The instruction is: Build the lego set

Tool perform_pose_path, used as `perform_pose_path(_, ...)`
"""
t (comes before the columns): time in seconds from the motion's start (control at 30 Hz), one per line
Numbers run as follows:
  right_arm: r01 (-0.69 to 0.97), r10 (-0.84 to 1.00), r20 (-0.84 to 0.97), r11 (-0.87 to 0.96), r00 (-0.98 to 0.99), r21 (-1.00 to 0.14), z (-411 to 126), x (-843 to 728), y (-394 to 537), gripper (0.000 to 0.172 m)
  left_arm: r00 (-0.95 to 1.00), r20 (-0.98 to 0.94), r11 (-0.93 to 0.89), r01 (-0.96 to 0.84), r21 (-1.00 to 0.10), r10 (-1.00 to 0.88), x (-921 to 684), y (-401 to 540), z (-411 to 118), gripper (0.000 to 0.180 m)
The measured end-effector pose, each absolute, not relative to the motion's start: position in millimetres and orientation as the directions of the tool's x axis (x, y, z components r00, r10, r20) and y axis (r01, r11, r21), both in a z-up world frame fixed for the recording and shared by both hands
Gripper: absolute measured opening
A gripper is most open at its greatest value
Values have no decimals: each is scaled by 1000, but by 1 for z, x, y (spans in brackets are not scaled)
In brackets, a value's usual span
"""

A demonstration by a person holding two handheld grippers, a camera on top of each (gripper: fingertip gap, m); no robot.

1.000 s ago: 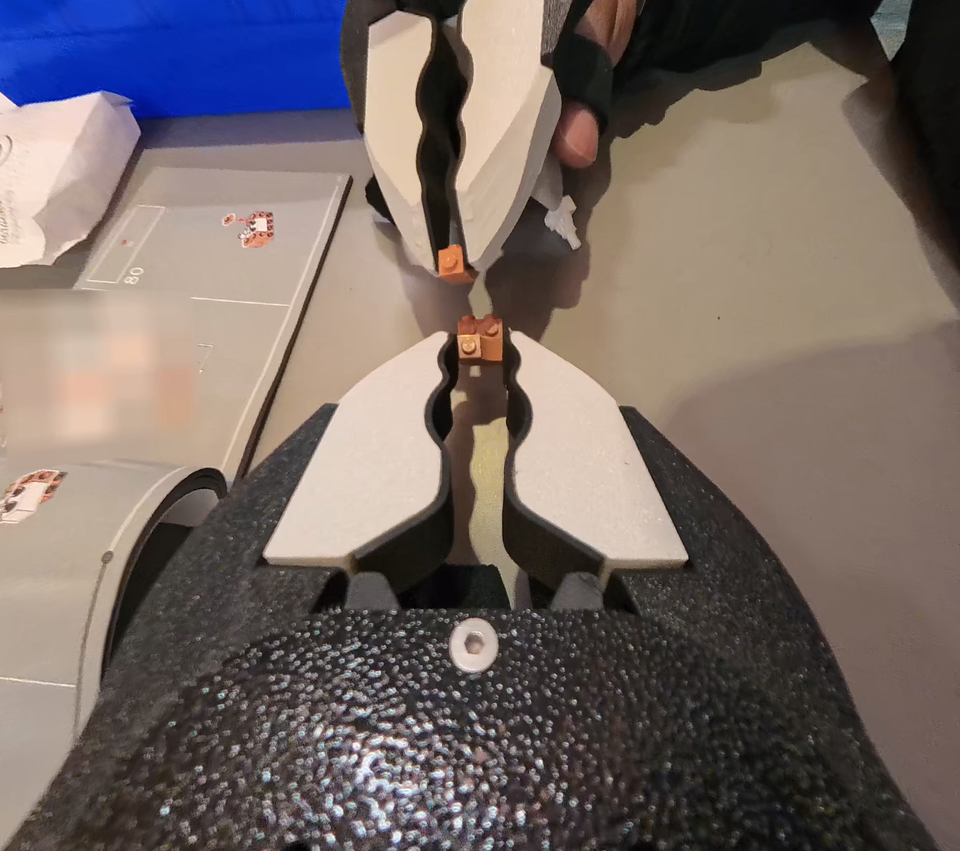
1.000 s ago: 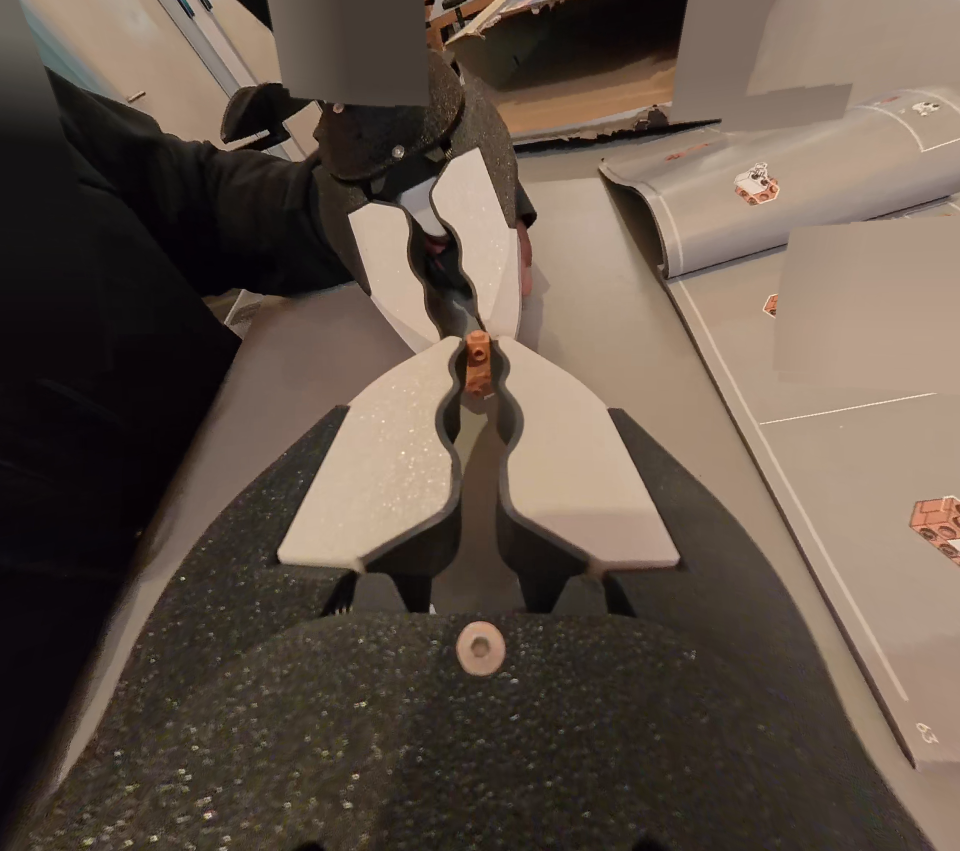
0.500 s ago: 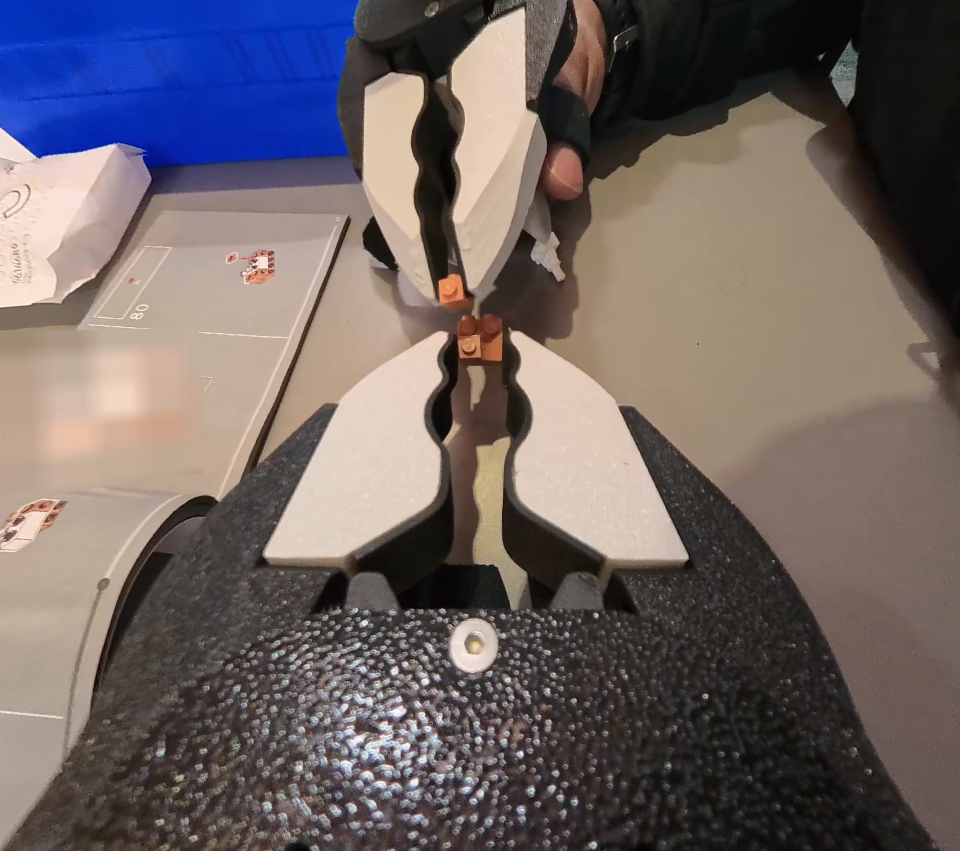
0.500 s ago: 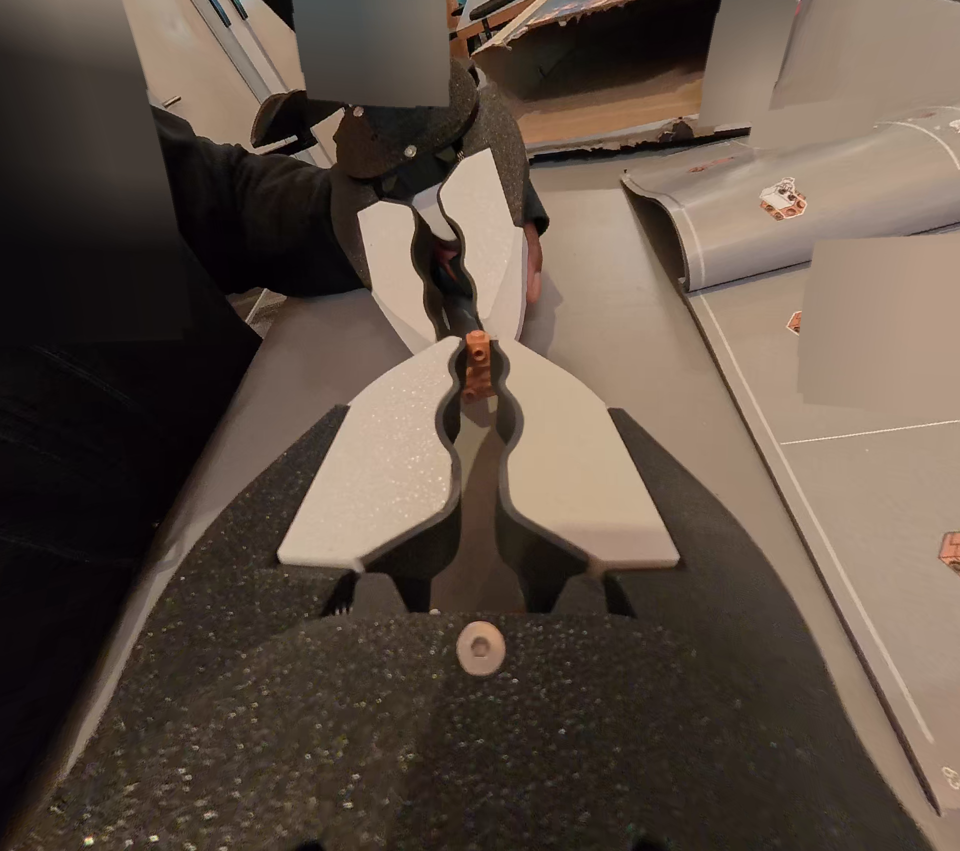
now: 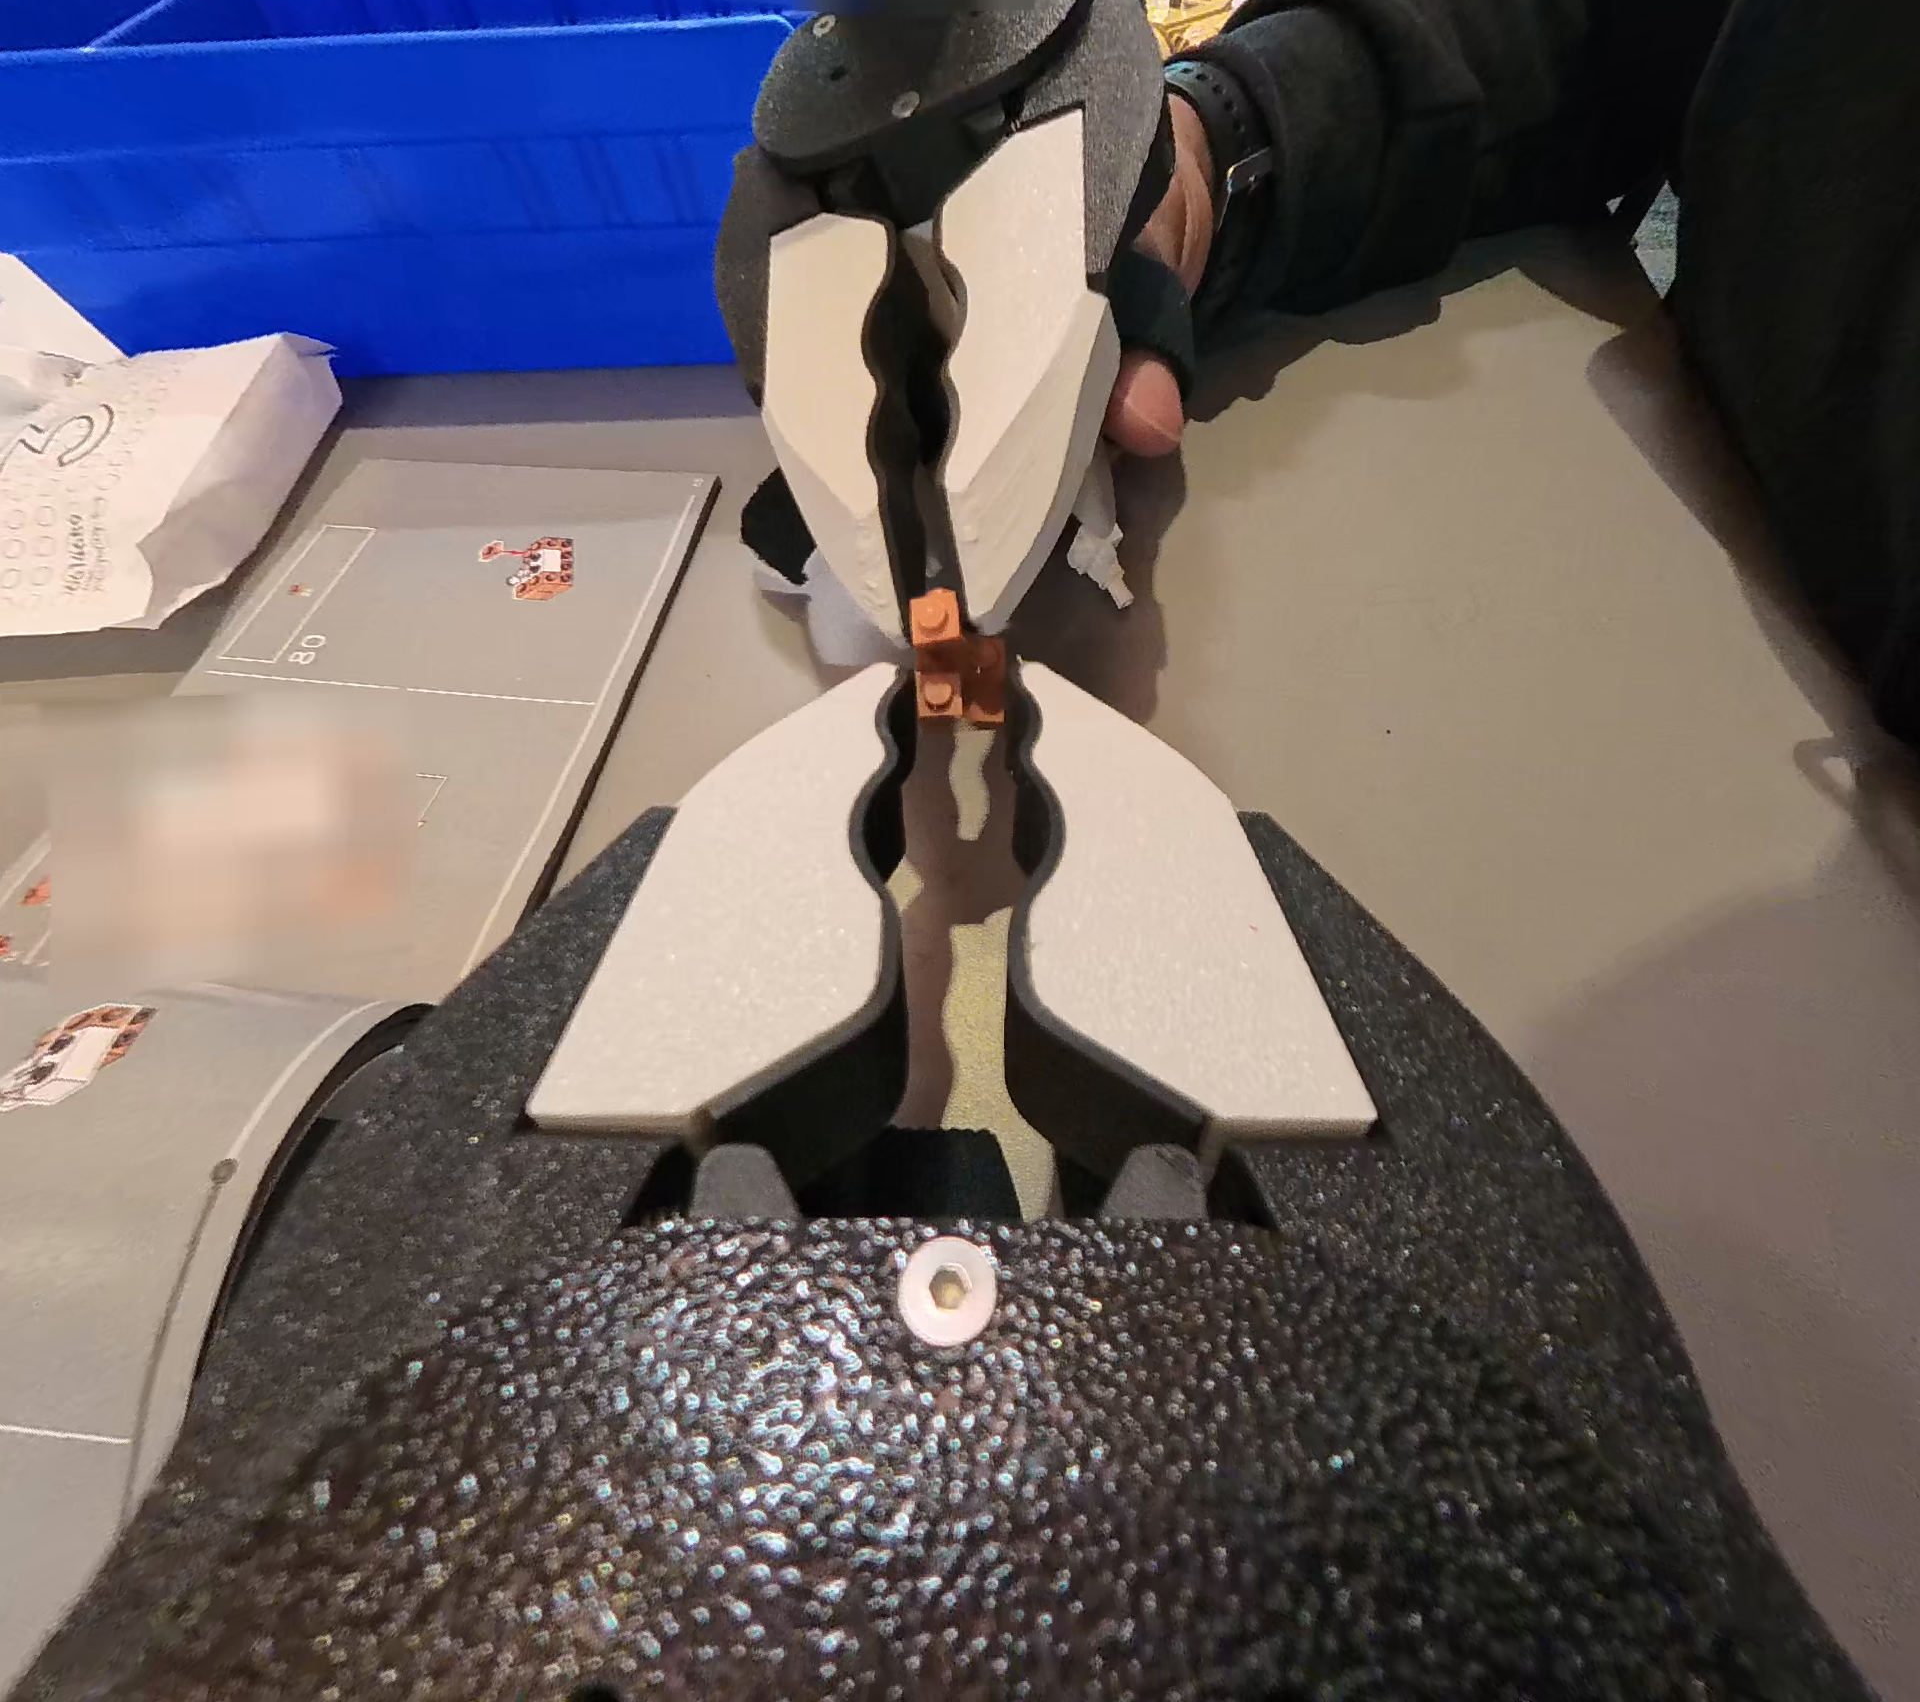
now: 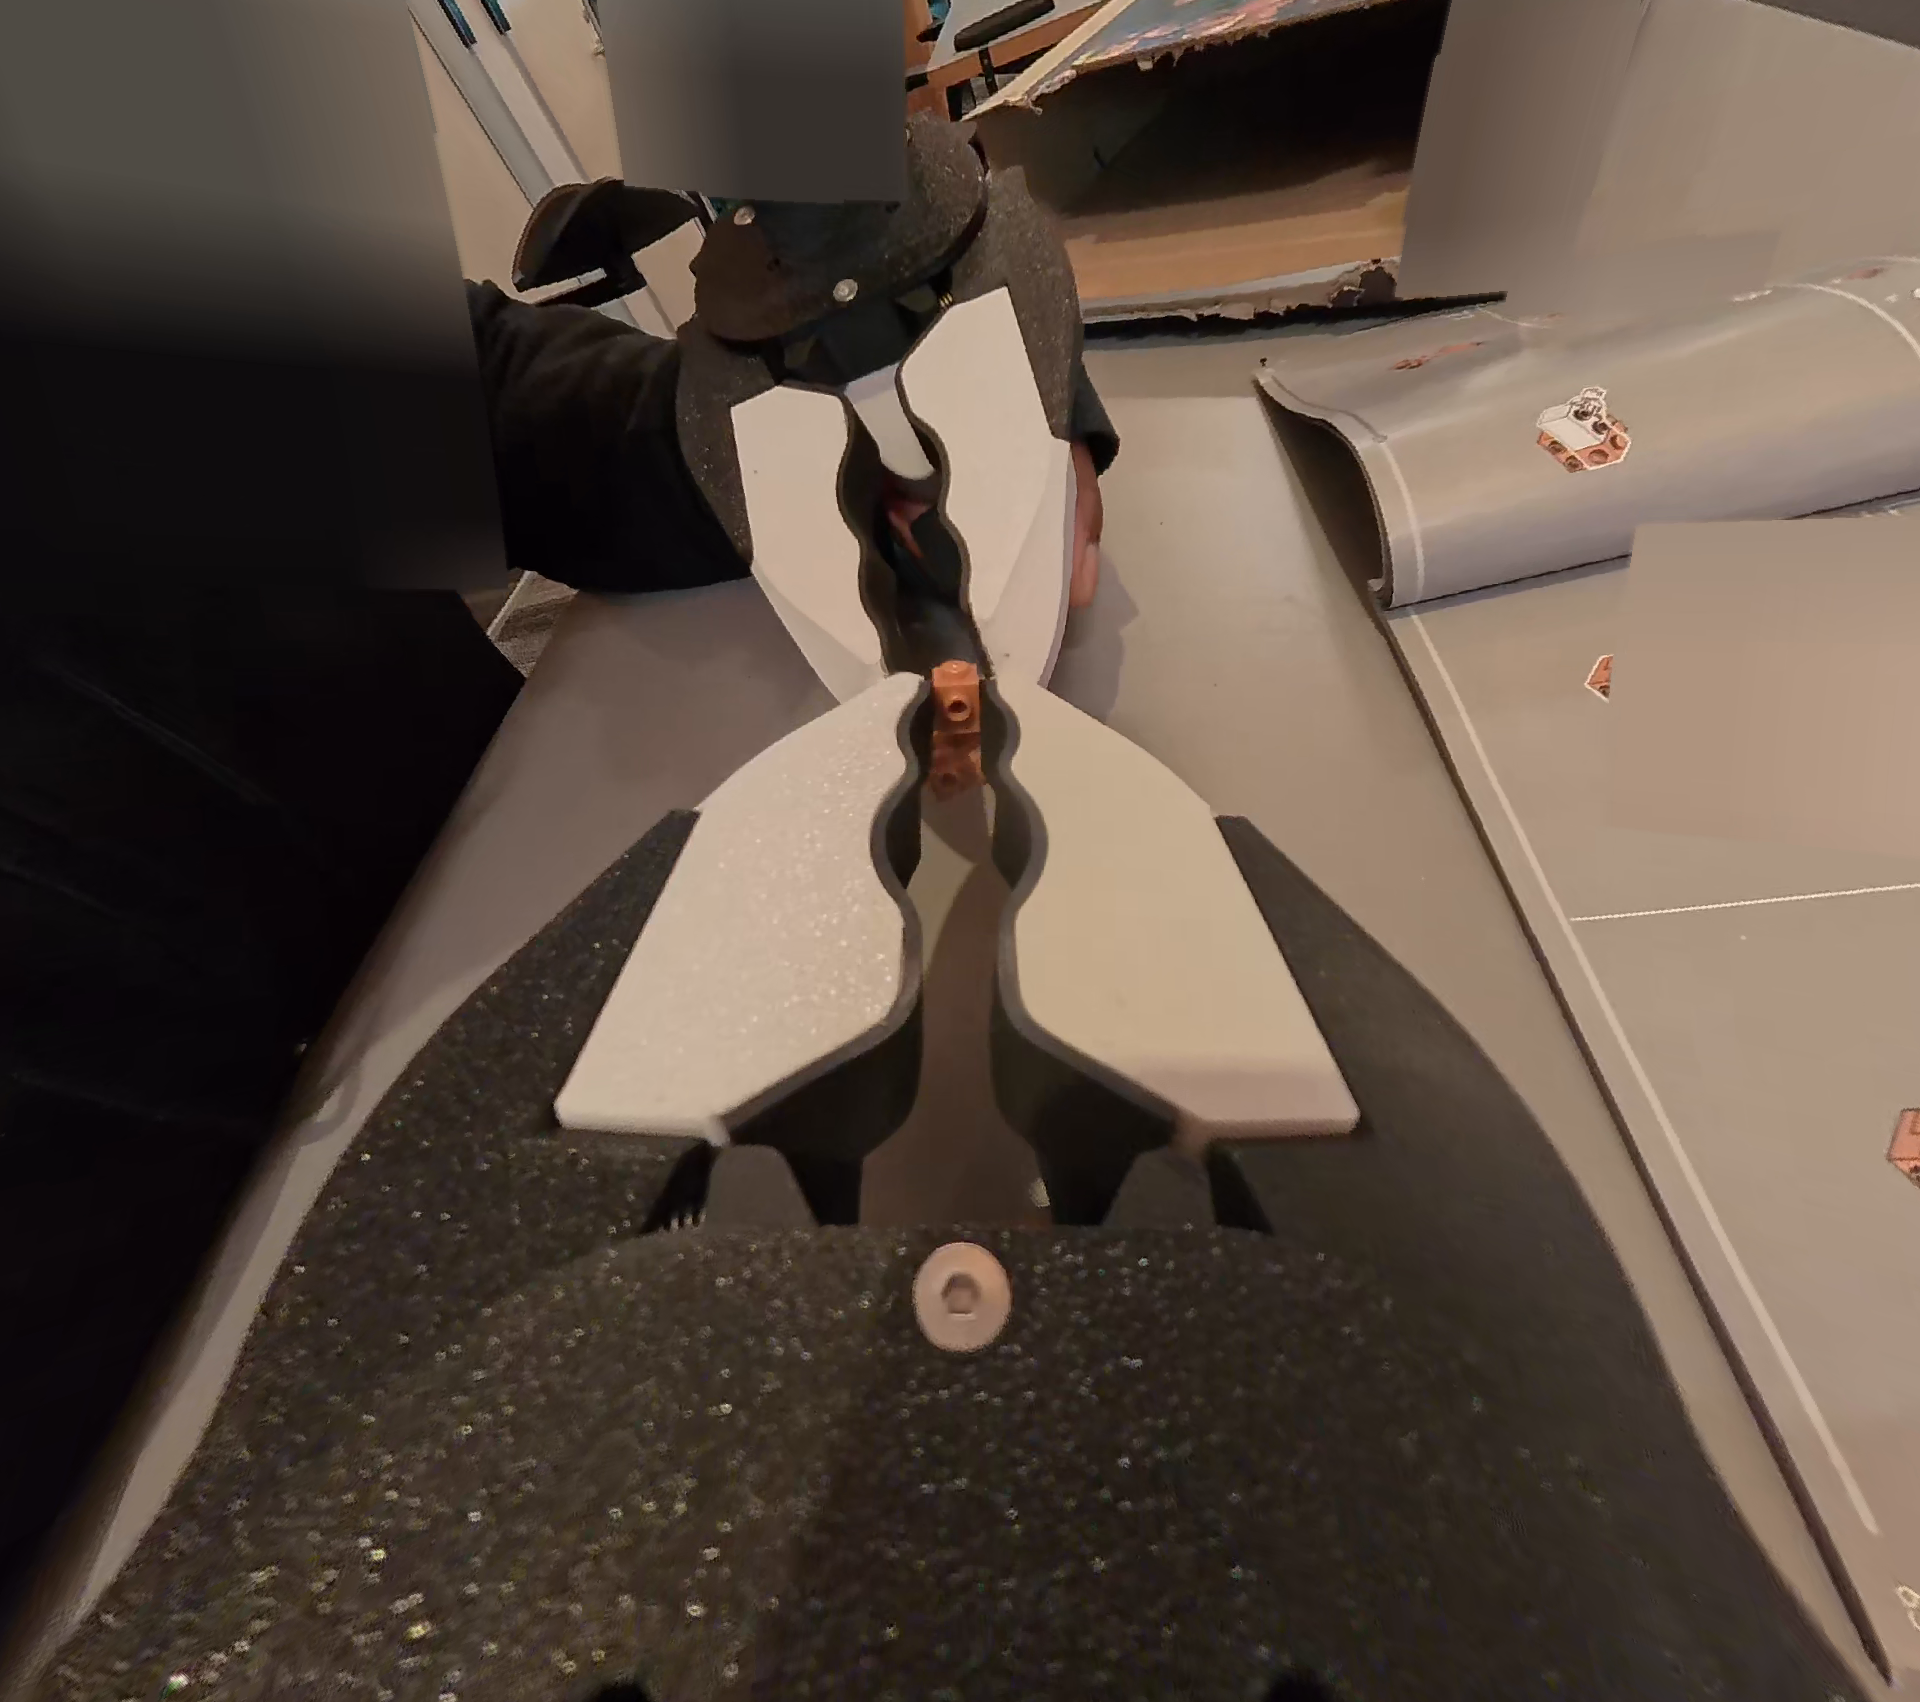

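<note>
We count two small orange plastic bricks [image 5: 961, 696] [image 5: 933, 619], touching (join hidden), each clamped: left gripper [image 5: 958, 698], right gripper [image 6: 958, 722].

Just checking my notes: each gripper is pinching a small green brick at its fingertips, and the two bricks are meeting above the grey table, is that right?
Not quite: the bricks are orange-brown, not green. The left wrist view shows the left gripper pinching a small brick piece, and the right gripper pinching a single brick that meets it above the grey table.
</note>
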State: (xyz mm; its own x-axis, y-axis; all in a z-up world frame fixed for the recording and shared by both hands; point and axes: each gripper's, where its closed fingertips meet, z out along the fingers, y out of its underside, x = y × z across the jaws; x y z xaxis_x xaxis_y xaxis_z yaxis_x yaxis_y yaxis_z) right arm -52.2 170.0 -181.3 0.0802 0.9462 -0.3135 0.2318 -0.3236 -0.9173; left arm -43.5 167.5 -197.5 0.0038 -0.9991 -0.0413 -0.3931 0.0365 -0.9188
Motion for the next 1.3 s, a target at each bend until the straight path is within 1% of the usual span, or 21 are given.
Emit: perform_pose_path(1.3, 252, 955, -282, -297, 94, -921, -183, -53, 170, 10, -9, -34, 35, -371, -928, -999, -45, 167, -194, 15)
